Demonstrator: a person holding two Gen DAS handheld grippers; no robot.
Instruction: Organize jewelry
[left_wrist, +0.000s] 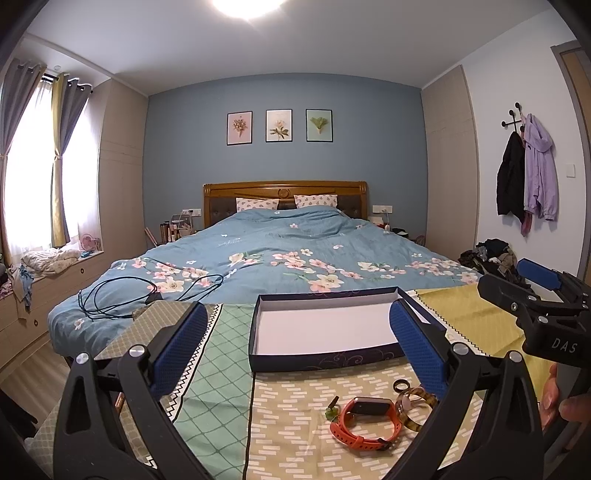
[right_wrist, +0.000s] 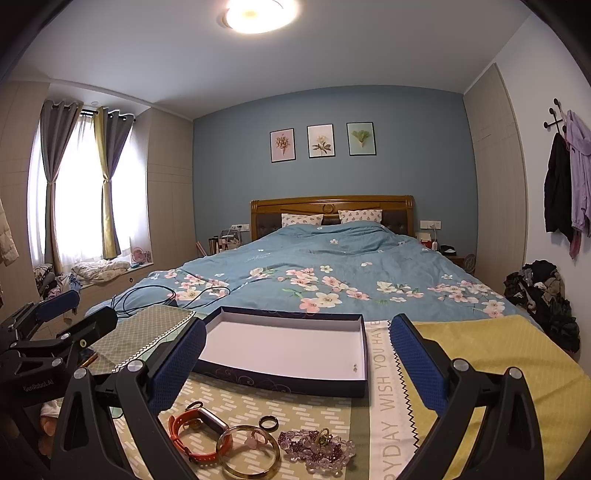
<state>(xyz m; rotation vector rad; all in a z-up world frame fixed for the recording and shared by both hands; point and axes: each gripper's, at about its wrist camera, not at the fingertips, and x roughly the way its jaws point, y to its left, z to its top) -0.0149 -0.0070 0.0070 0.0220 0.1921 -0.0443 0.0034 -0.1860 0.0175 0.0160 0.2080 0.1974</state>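
The orange watch (right_wrist: 192, 432), dark ring (right_wrist: 268, 422) and amber bangle (right_wrist: 249, 452) lie on the patterned cloth (right_wrist: 288, 406) before the empty box (right_wrist: 284, 347). Only the right wrist view shows the purple bead bracelet (right_wrist: 317, 448). Left claw (left_wrist: 295, 354) and right claw (right_wrist: 295, 365) both gape, holding nothing.

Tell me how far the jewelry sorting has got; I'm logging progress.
Nothing looks done: the dark blue, white-lined open box is empty. Nothing is in hand; the left gripper and right gripper are both open. Left: the orange-strapped watch, amber bangle, small dark ring and purple bead bracelet lie on the patterned cloth before the box.
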